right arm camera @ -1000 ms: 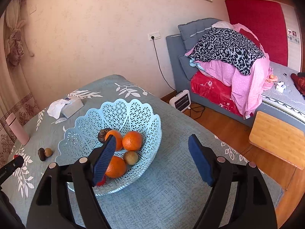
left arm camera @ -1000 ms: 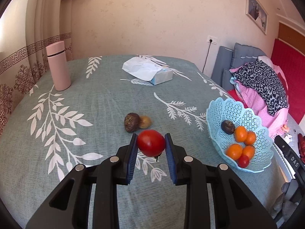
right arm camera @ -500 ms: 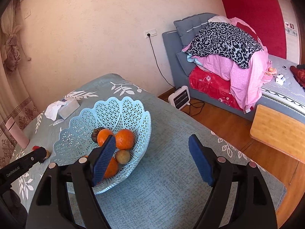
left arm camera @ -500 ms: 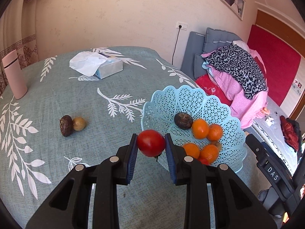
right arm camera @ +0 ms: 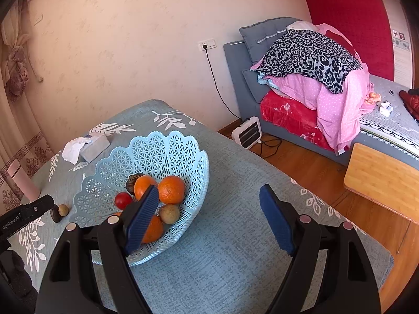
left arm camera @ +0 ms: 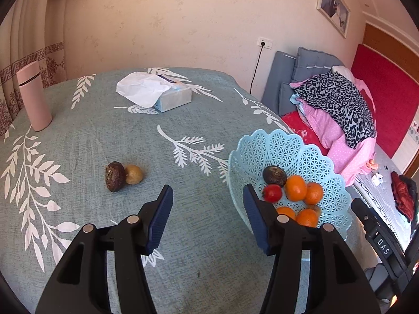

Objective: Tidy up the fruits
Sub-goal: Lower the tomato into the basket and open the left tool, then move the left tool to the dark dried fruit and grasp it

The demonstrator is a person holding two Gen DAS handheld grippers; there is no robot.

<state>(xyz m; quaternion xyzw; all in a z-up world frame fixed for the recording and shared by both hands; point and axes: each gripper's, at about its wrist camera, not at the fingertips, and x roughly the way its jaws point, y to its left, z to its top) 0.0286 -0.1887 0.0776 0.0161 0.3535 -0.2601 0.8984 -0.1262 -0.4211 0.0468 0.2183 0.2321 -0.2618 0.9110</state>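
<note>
Red round tomato (left arm camera: 272, 193) lies in the pale-blue lattice plastic basket (left arm camera: 301, 149), right of the left gripper (left arm camera: 208, 218) (jaws spread, empty); right gripper (right arm camera: 209, 225) likewise agape.

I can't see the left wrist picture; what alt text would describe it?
An open left gripper hovers over a teal leaf-print tablecloth, empty. A light blue lattice basket holds oranges, a red tomato and a dark fruit; two small fruits lie loose nearby.

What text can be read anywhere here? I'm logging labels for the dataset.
"DAS" on the right gripper's black body, seen from the left wrist view.
"GenRobot.AI" on the left gripper's black body, seen from the right wrist view.
Tissue box print: too blurred to read.
</note>
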